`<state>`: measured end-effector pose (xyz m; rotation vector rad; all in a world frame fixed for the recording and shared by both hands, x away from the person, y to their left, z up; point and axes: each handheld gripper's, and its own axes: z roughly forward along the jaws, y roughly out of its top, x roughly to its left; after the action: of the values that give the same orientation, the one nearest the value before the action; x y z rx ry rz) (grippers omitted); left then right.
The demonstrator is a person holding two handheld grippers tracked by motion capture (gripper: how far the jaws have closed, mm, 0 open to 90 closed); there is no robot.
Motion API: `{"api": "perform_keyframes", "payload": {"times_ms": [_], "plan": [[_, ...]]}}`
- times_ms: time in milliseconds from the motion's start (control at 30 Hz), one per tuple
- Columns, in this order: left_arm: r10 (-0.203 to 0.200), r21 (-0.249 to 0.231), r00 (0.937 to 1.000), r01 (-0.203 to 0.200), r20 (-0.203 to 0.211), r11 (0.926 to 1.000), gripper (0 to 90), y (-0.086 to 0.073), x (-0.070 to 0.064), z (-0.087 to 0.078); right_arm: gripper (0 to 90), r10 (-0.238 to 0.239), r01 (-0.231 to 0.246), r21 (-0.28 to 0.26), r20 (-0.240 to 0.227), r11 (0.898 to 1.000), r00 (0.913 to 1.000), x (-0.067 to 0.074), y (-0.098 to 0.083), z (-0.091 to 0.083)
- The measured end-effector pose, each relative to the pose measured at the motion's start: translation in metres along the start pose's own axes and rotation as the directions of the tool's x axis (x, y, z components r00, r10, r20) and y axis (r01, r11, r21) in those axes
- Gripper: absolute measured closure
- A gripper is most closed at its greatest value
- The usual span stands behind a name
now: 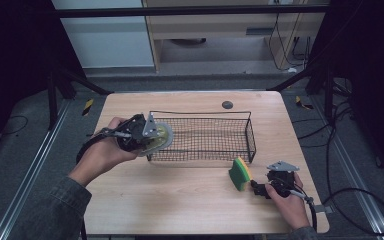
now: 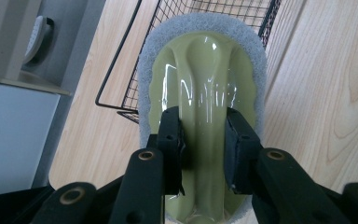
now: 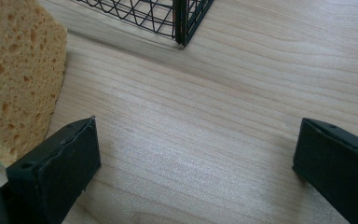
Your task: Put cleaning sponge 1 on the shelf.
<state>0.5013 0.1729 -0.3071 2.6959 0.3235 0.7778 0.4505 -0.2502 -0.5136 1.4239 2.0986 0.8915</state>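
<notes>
A pale wooden table (image 1: 180,200) takes up most of the floor space here, with dark framing and cables around it. On its far half sits a long black wire basket (image 1: 202,136), its near right corner also showing at the top of the right gripper view (image 3: 182,21).

At the basket's left end the person's left hand (image 1: 102,152) holds the left gripper (image 1: 147,135) up off the table, pointing toward the basket. Its jaws are clenched on the raised handle of a scrubber (image 1: 161,137) (a pale green glossy plastic back rimmed with grey-white scouring pad). In the left gripper view the two black pads (image 2: 170,140) press the handle ridge from either side, and the scrubber (image 2: 205,70) hangs over the basket's left rim, with the mesh visible beyond it. Whether the pad touches the wire I cannot tell.

Near the table's right front, the right hand (image 1: 290,200) rests with the right gripper (image 1: 255,189) low on the wood. Its jaws stand wide apart, with bare table between them. Just beside its left jaw stands a sponge (image 1: 240,172), on edge, green scouring face and yellow body; in the right gripper view the porous yellow side (image 3: 18,70) sits against that jaw's outer side, not between the jaws. The sponge is close to the basket's near right corner, outside it.

A small dark round disc (image 1: 227,104) lies on the table behind the basket.
</notes>
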Motion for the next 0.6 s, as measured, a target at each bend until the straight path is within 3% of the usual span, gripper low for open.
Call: {"api": "perform_keyframes", "payload": {"times_ms": [600], "plan": [[0.003, -0.004, 0.9993, -0.003, -0.037, 1.0, 70.9, 0.006, 0.016, 0.01, 0.7, 0.0, 0.0, 0.0, -0.001, 1.0, 1.0, 0.0, 0.0, 0.0]]}}
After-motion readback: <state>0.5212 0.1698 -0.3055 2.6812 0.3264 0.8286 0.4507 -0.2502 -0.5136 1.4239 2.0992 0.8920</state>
